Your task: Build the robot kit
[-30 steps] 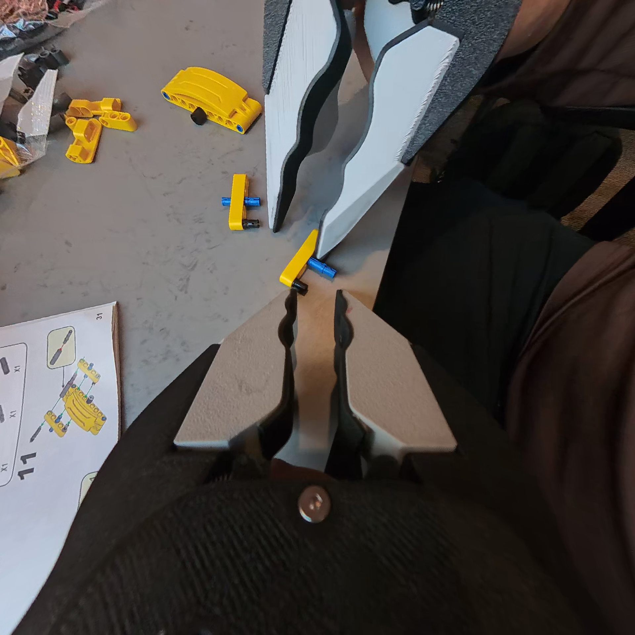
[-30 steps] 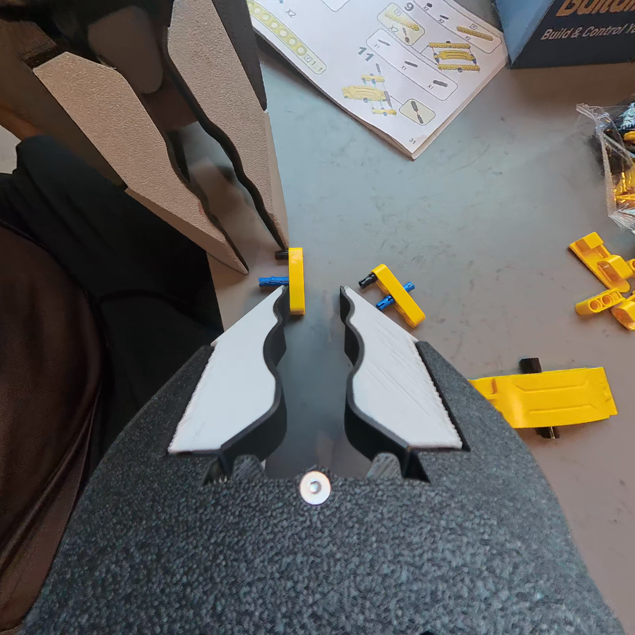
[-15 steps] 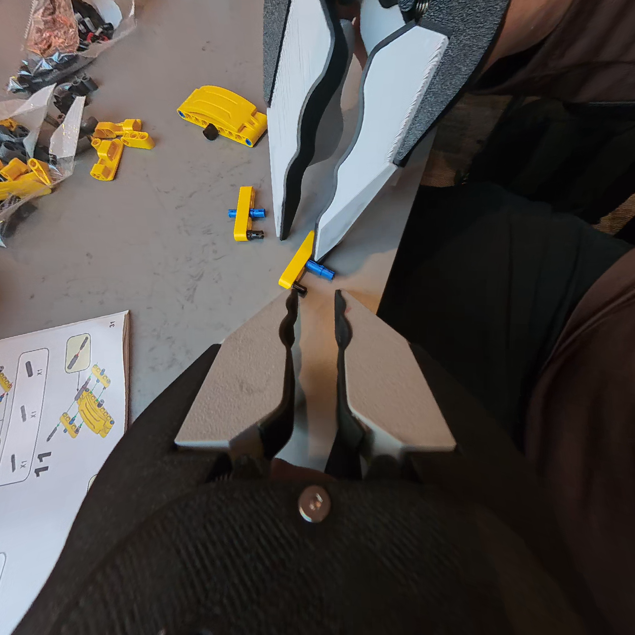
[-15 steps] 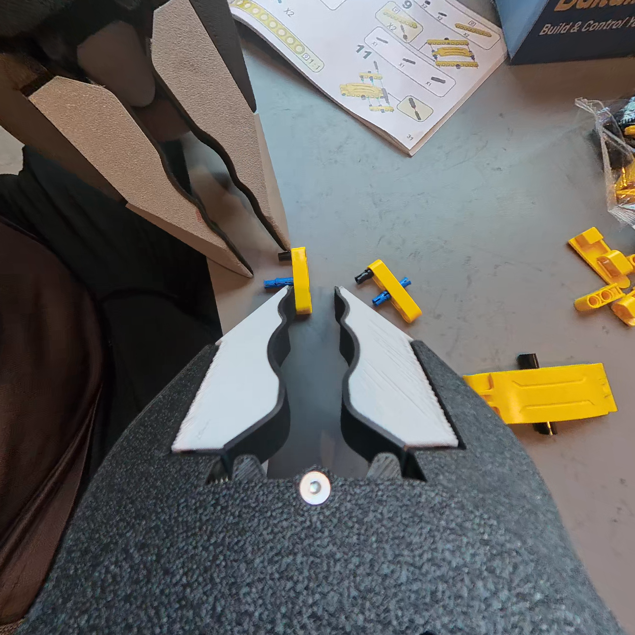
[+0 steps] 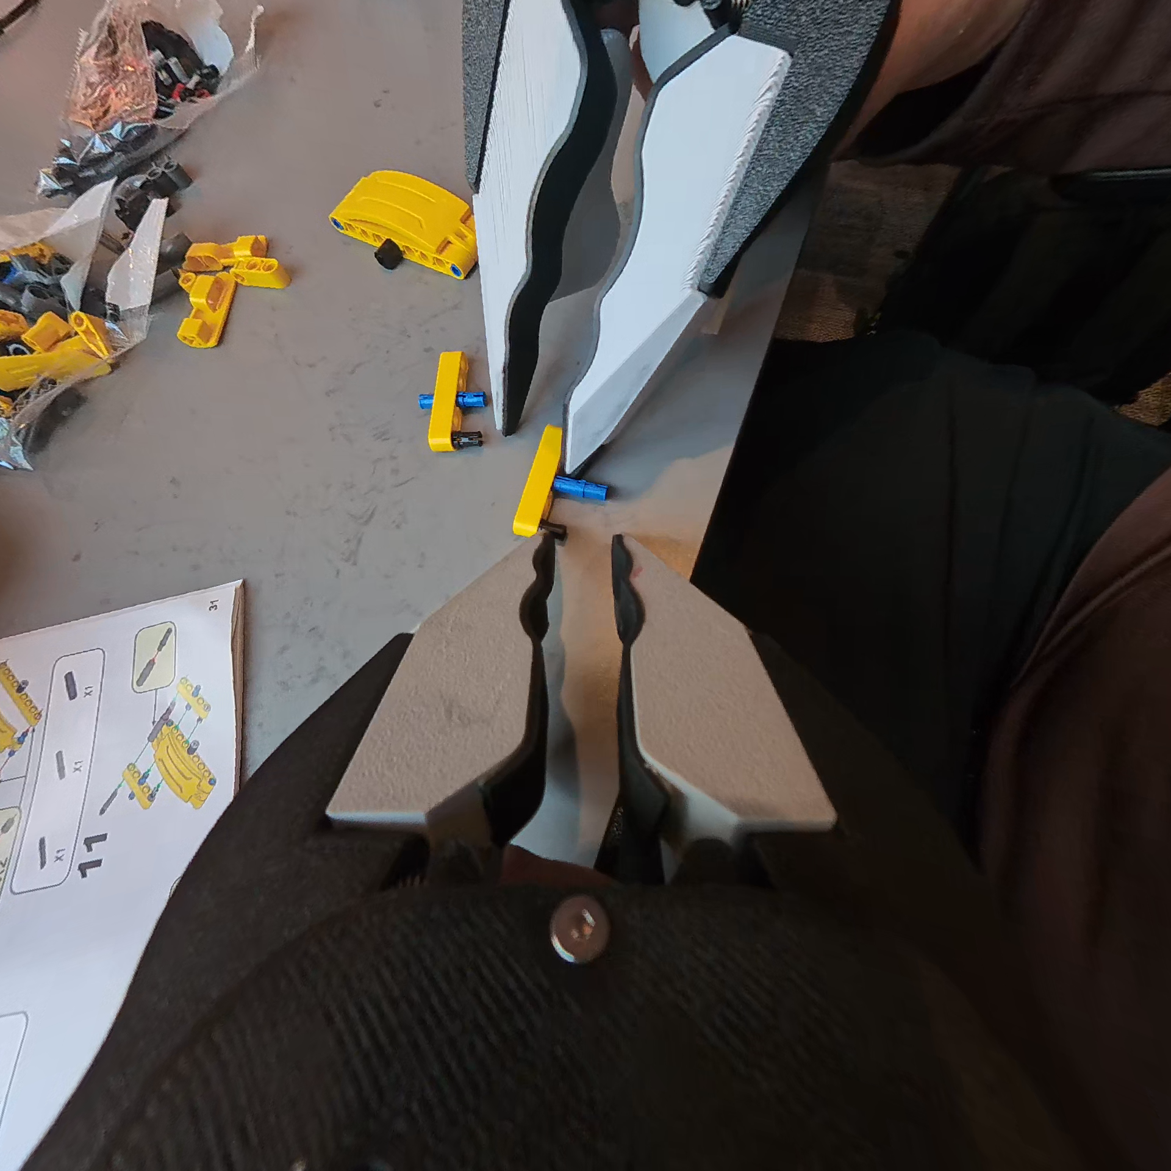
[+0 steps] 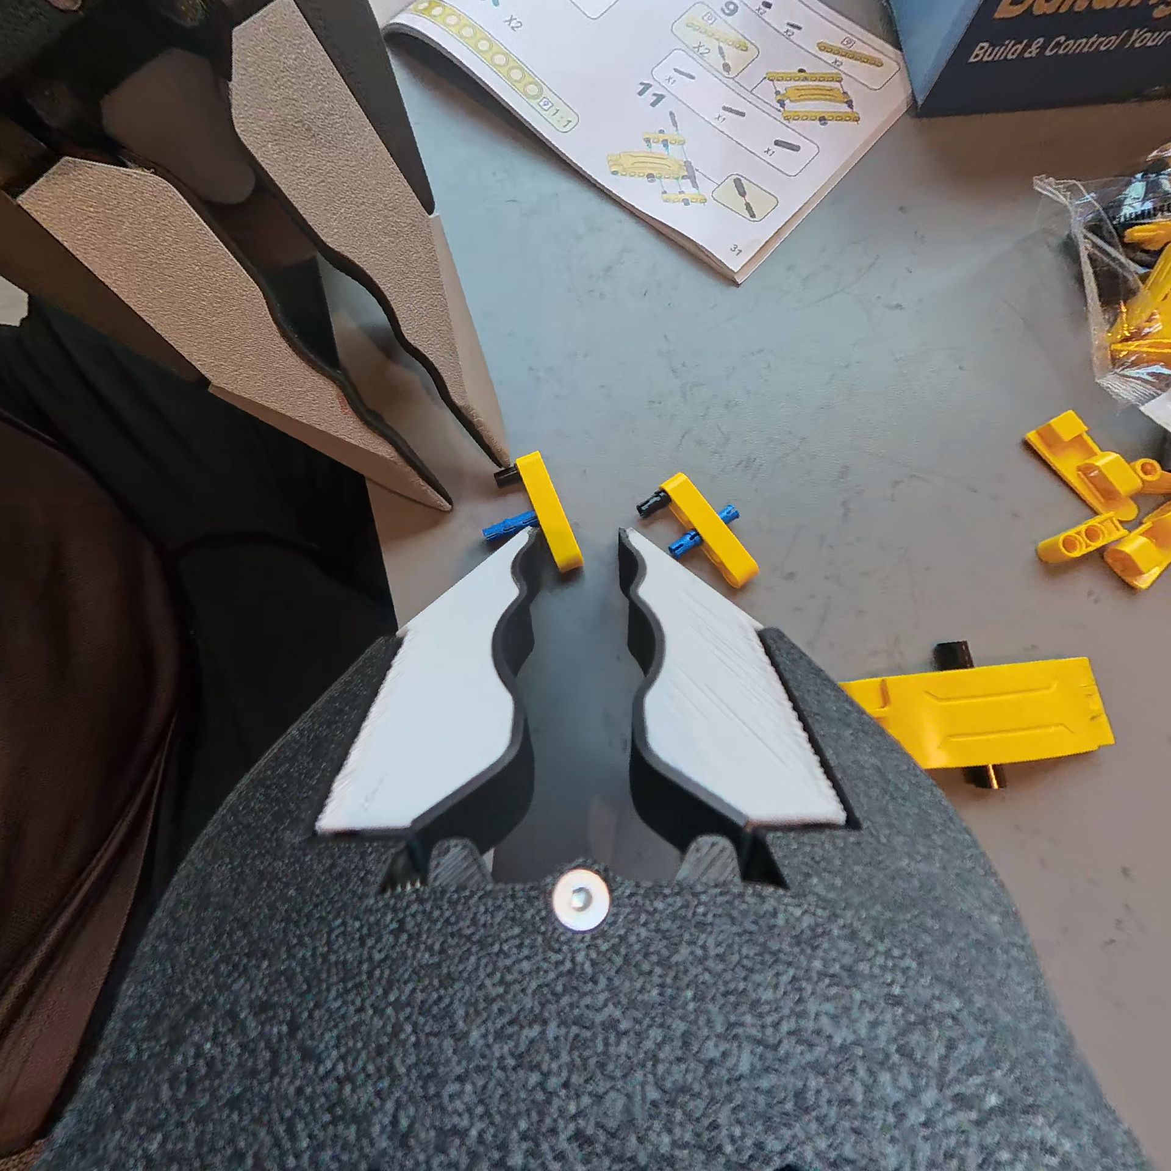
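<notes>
Both my tools (image 5: 583, 538) (image 6: 573, 535) gaping at the small, light, stiff yellow beam (image 6: 548, 513); I'd pinch its flat sides, clear of pins.

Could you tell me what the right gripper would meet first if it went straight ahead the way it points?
Probably the upright yellow beam at the right gripper's open tips, its end just inside the gap by one finger; beyond it lies bare grey table.
</notes>
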Motion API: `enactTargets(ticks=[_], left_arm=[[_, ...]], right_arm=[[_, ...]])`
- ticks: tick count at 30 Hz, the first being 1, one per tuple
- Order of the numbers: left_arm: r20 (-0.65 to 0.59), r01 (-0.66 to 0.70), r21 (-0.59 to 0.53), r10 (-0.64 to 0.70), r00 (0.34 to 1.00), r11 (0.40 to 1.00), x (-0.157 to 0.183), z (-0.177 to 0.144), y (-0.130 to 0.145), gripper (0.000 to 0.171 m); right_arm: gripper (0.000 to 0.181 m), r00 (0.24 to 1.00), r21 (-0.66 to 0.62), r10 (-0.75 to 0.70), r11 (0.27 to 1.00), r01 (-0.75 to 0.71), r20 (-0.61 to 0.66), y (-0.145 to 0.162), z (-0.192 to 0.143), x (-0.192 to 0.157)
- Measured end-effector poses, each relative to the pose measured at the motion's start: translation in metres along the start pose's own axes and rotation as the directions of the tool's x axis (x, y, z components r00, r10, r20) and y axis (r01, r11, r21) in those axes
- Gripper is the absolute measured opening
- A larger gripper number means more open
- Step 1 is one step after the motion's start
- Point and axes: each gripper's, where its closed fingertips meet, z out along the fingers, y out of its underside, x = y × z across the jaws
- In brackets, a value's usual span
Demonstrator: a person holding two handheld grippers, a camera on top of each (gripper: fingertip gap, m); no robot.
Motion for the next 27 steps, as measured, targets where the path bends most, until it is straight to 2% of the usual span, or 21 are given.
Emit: enactTargets(ticks=[11, 15, 19, 27], left_arm=[[-0.011, -0.006, -0.005, 0.006, 1.000, 1.000, 0.001, -0.001, 0.001, 0.014], [-0.034, -0.003, -0.036, 0.001, 0.999, 0.999, -0.005, -0.007, 0.006, 0.026], [-0.053, 0.005, -0.023, -0.006, 0.999, 1.000, -0.007, -0.006, 0.006, 0.028], [-0.065, 0.003, -0.037, -0.005, 0.998, 0.999, -0.011, -0.001, 0.002, 0.031]], right_arm=[[0.026, 1.000, 0.004, -0.020, 1.000, 0.020, 0.011, 0.002, -0.004, 0.001], [0.032, 0.996, 0.037, -0.071, 0.997, 0.069, 0.051, -0.001, -0.007, -0.009], [0.037, 0.989, 0.049, -0.129, 0.991, 0.125, 0.077, -0.005, -0.005, -0.020], [0.030, 0.991, 0.018, -0.123, 0.992, 0.122, 0.051, -0.003, 0.000, -0.016]])
